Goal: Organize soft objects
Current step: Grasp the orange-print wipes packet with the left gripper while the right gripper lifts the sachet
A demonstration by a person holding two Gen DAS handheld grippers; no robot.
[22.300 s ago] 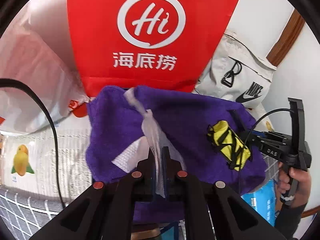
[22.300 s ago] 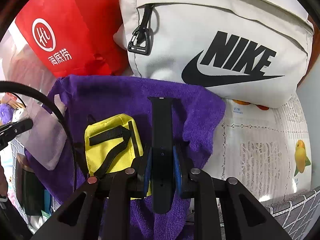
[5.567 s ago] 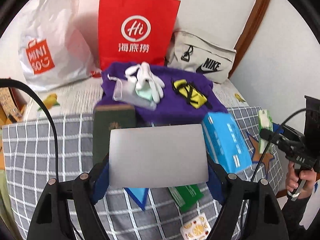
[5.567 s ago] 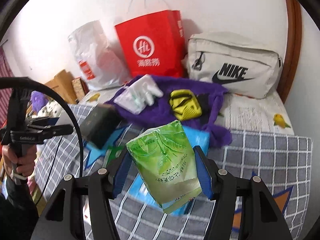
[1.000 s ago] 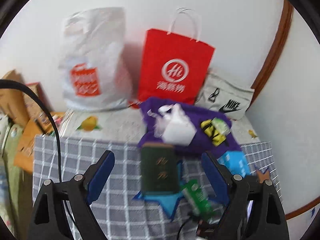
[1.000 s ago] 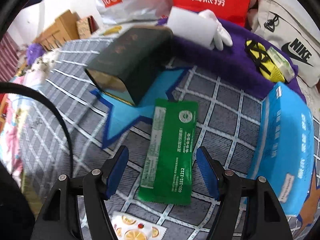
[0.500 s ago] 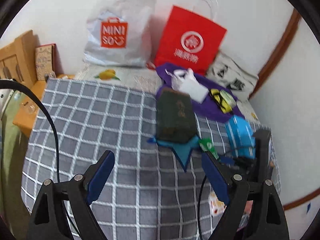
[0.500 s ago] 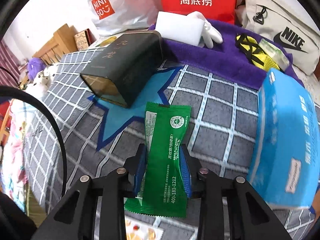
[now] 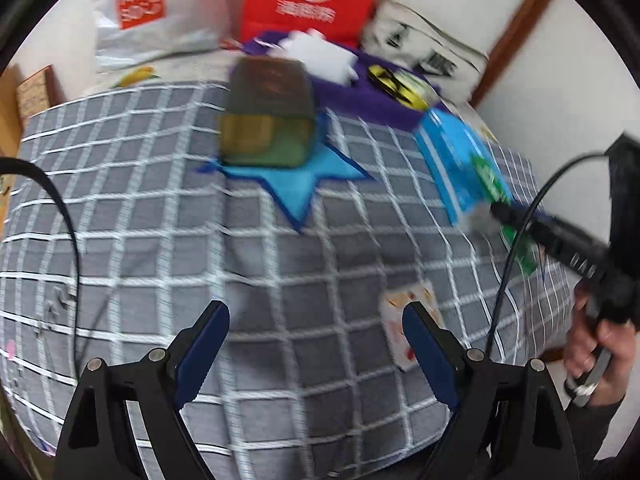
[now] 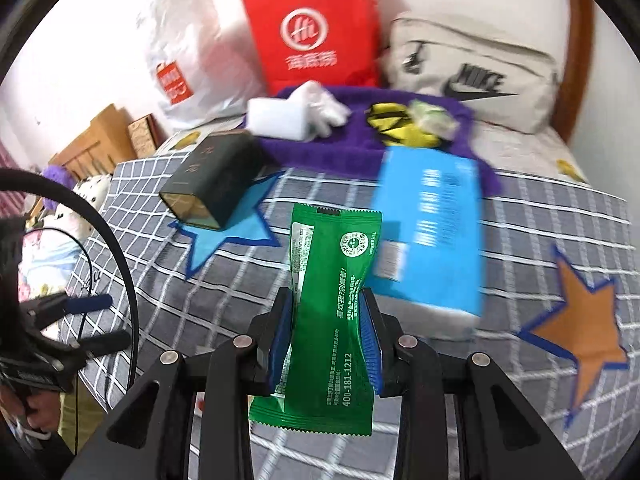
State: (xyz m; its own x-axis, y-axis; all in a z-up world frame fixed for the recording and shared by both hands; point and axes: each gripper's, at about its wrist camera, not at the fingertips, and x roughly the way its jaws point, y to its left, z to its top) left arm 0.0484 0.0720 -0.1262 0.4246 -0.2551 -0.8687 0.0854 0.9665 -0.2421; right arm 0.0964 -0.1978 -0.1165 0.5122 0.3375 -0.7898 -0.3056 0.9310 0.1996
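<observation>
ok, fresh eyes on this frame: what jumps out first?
The green packet pinched in the right gripper, dead centre of the right wrist view and lifted off the checked blanket. Behind it, the red bag stands against the wall at the back, with the blue pack just right of the packet. The left gripper hangs wide open and empty over the blanket.
</observation>
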